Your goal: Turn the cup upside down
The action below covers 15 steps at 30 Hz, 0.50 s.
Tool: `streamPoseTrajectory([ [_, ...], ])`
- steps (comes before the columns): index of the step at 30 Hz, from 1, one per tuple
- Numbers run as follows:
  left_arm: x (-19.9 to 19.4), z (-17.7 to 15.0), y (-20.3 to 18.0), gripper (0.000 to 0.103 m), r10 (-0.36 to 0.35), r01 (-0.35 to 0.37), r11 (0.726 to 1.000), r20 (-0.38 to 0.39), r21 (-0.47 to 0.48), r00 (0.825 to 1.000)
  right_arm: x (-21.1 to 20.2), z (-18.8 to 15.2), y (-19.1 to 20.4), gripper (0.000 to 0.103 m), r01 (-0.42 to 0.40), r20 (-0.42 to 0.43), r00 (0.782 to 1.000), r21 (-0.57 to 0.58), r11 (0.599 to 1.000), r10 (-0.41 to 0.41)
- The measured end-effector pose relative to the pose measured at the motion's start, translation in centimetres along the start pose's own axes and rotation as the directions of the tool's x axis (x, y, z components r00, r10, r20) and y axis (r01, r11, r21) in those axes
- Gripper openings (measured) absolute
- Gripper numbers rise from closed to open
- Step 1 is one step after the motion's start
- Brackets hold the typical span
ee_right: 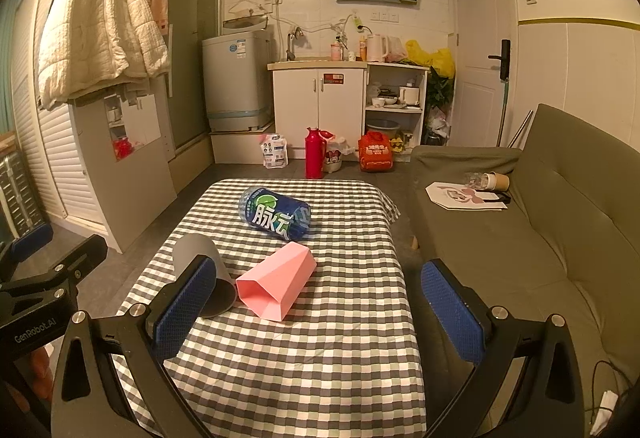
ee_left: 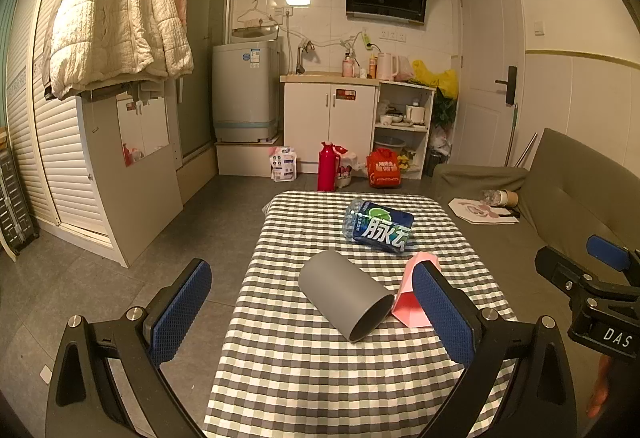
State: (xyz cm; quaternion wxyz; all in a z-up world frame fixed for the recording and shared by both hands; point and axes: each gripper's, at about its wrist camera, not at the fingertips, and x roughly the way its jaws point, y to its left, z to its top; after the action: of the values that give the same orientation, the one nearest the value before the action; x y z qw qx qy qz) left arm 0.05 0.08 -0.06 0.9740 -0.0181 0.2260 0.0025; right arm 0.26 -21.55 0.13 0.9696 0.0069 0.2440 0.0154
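Right now both cups lie on their sides on the grey-and-white checked tablecloth [ee_left: 288, 370], side by side and nearly touching, open mouths toward the cameras. The smooth grey cylindrical cup [ee_left: 346, 294] sits ahead of the left gripper [ee_left: 312, 314], its long axis running from near right to far left; the faceted pink plastic cup [ee_right: 276, 286] sits ahead of the right gripper [ee_right: 316, 310], its axis angling away to the far right. Each gripper is spread wide with nothing between its blue pads, and neither touches a cup. Which cup is meant is unclear; each has its own nearer gripper. A crumpled blue drink bottle [ee_right: 276, 214] lies farther back on the table.
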Motion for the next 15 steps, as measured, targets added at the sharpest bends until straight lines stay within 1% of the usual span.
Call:
streamPoseTrajectory([
  [15, -0.02, 0.00, -0.01, 0.103, 0.000, 0.000, 1.000, 0.000, 0.000, 1.000, -0.06, -0.04, 0.17, 0.103, -0.002, -0.002, 1.000, -0.001, 1.000, 0.002],
])
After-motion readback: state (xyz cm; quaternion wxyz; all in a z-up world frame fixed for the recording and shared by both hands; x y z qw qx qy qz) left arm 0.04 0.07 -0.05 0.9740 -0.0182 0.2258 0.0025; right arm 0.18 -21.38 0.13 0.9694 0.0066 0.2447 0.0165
